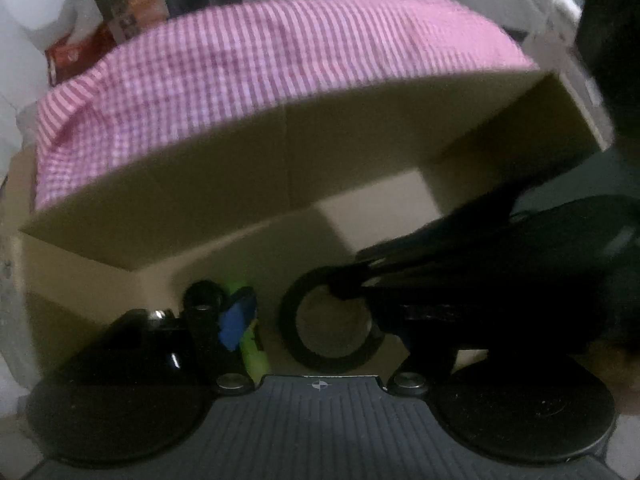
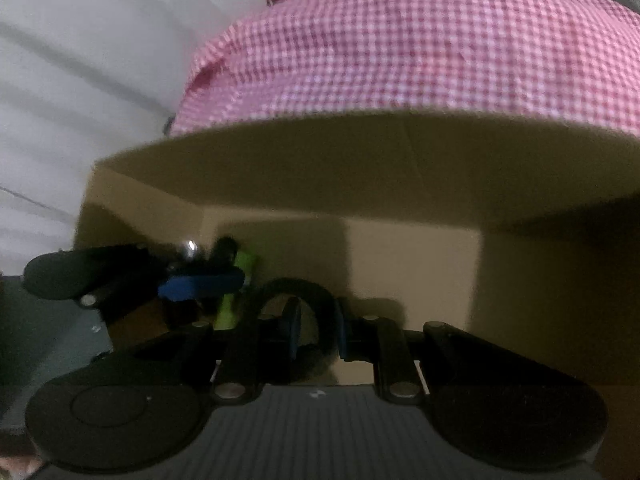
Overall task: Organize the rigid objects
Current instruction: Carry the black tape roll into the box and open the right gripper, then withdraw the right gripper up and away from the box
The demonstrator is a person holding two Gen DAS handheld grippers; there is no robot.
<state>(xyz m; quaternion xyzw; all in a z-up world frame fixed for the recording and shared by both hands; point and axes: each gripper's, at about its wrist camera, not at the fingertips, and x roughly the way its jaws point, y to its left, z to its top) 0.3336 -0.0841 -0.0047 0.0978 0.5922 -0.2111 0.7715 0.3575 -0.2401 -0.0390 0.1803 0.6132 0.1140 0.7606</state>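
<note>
A brown cardboard box stands open on a pink checked cloth. Inside it a black tape roll stands on edge; it also shows in the right wrist view. My right gripper has its blue-padded fingers on either side of the roll's rim, shut on it; in the left wrist view it reaches in from the right. My left gripper is open inside the box, and only its blue left pad shows. A green object lies by that pad.
The box's far flap hangs over the opening. A white wall or curtain is at the left. Printed packages stand behind the cloth-covered table. A grey floor shows beside the box.
</note>
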